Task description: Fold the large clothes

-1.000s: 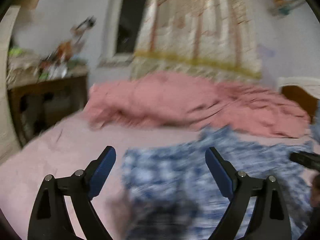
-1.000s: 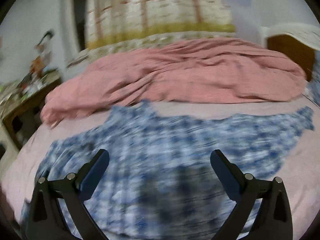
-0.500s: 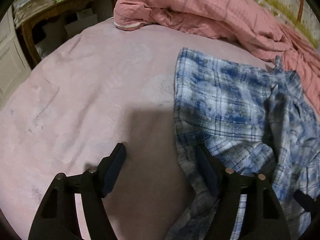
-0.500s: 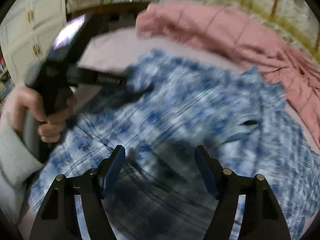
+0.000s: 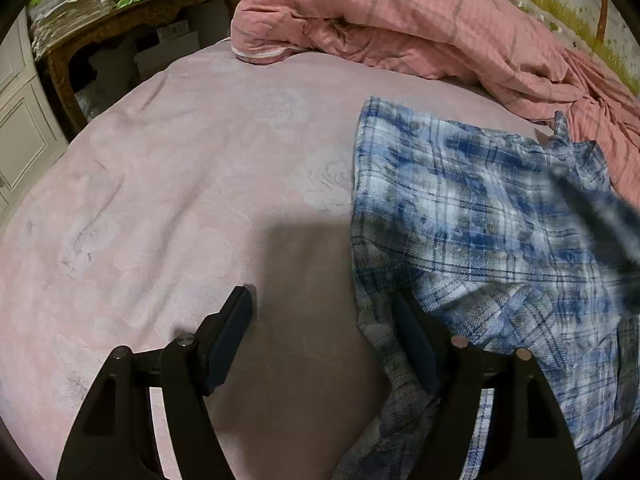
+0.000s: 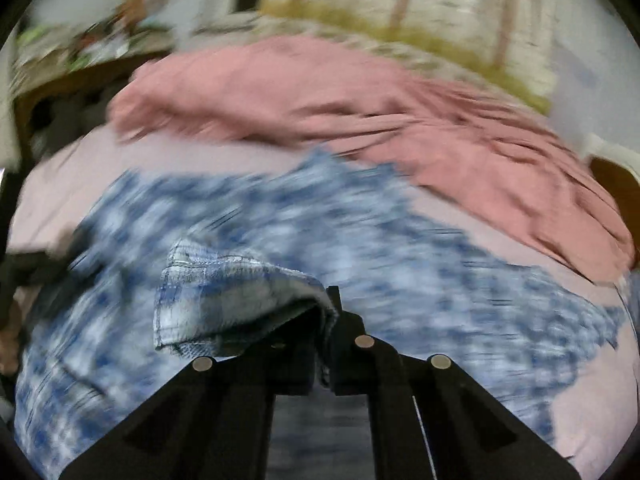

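Slippage is the main worry: the right gripper (image 6: 324, 320) is clenched on a bunched hem or edge of the blue plaid shirt (image 6: 360, 248), and only a small tuck of cloth sits between its fingers, so a quick pull could, I judge, tear that fold loose and let it drop short of where it belongs. The shirt itself lies spread on the pink bedsheet (image 5: 168, 184), with the pink quilt (image 5: 400, 20) heaped just beyond it; its far corner lies very close to the quilt, whether touching I cannot tell, and could catch there if the cloth is dragged that way. The left gripper (image 5: 324, 320) hangs released, one finger over bare sheet and the other at the shirt's near left edge, grasping nothing. That leaves the left side unpinned, so the whole garment may slide across the smooth sheet instead of folding over itself. The right wrist view is heavily smeared by motion, so how much cloth is lifted cannot be told. If the left gripper closes from where it is, it risks pinching sheet together with shirt. A cluttered table (image 5: 120, 4) stands well apart to the left.
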The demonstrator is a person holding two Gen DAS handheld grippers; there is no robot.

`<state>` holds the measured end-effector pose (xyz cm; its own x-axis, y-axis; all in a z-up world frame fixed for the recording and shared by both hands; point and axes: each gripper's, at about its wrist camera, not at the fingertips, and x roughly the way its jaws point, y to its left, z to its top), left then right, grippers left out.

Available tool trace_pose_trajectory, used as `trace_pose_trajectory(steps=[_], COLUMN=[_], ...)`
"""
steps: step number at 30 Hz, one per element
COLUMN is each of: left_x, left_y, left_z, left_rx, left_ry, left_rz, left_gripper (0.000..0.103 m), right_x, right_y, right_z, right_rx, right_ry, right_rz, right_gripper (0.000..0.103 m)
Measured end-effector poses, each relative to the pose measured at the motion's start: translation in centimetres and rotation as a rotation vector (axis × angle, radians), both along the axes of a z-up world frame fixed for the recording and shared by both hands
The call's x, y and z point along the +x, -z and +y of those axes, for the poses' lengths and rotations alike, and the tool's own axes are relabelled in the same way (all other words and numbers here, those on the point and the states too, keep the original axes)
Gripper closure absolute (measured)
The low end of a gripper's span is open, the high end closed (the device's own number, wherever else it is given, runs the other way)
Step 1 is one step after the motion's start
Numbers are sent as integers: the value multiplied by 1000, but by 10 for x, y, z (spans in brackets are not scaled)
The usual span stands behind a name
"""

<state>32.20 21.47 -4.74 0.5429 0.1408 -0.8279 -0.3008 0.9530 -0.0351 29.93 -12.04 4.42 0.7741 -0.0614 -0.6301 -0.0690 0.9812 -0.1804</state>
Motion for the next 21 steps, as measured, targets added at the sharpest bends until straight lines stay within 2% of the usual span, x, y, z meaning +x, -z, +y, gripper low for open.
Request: trace_pose_trajectory(steps=[3, 6, 8, 11, 14, 17, 19, 21], left_x=[0, 1, 1, 2, 2, 4, 4, 3], left_y=[-1, 0, 0, 0, 1, 3, 3, 1], left_z=[-1, -3, -4, -4, -5, -9, -11, -11], left_rx=[8, 20, 28, 29, 42, 79, 96, 97], left_ry=[3, 8, 10, 12, 10, 9, 10, 12], left_rz=[0, 4, 5, 8, 12, 22, 23, 9], left_gripper=[31, 30, 30, 30, 28, 26, 26, 27], right_x=[16, 38, 51, 64, 66, 67, 64, 64], right_y=[-1, 15, 30, 49, 53, 47, 43, 44], right_z=[-46, -77, -88, -105, -125, -144, -159, -172], right_rx=[13, 57, 124, 229, 314, 262, 239, 280], right_ry=[79, 96, 72, 119, 145, 225, 272, 264], right_rz=[26, 90, 141, 190, 181, 121, 86, 90], right_gripper=[98, 98, 98, 98, 95, 83, 82, 82])
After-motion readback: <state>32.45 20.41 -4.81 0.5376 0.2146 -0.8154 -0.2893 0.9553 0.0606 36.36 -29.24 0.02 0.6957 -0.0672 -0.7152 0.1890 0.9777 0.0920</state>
